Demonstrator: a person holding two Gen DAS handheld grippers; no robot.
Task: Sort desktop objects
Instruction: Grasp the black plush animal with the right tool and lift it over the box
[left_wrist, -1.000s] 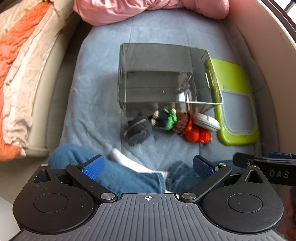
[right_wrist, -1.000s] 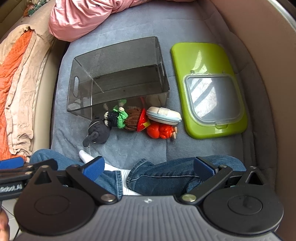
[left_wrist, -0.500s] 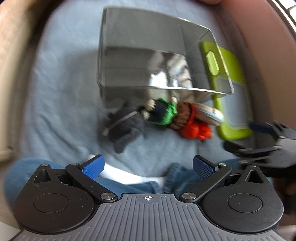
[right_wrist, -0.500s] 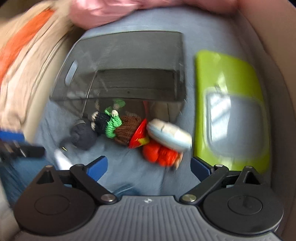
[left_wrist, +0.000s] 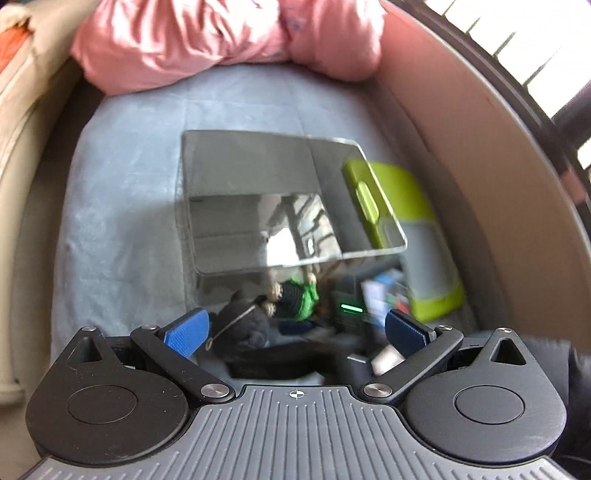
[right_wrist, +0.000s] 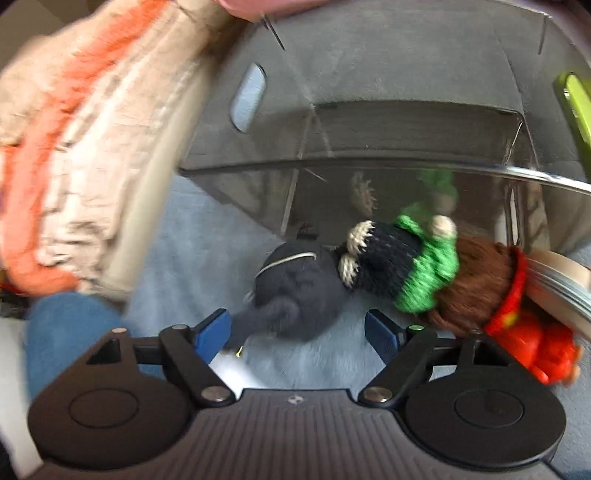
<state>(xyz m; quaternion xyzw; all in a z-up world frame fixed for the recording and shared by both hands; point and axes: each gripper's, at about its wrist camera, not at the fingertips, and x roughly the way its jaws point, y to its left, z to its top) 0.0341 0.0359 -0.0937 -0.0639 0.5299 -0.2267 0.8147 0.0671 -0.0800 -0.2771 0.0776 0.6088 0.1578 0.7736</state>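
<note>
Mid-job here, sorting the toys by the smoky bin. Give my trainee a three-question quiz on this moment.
1. True or false: the dark grey plush toy lies inside the smoky bin.
2. Which toy lies between the closing fingers of the right gripper? A) the red toy B) the dark grey plush toy C) the knitted doll
3. What colour is the lid beside the bin?

Key: 1 false; 2 B; 3 green.

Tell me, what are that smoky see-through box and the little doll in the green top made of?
The box looks like hard, glossy, grey-tinted clear plastic: you see through its walls, and they mirror the toys. The doll looks knitted or crocheted from matte yarn, its stitches showing.
</note>
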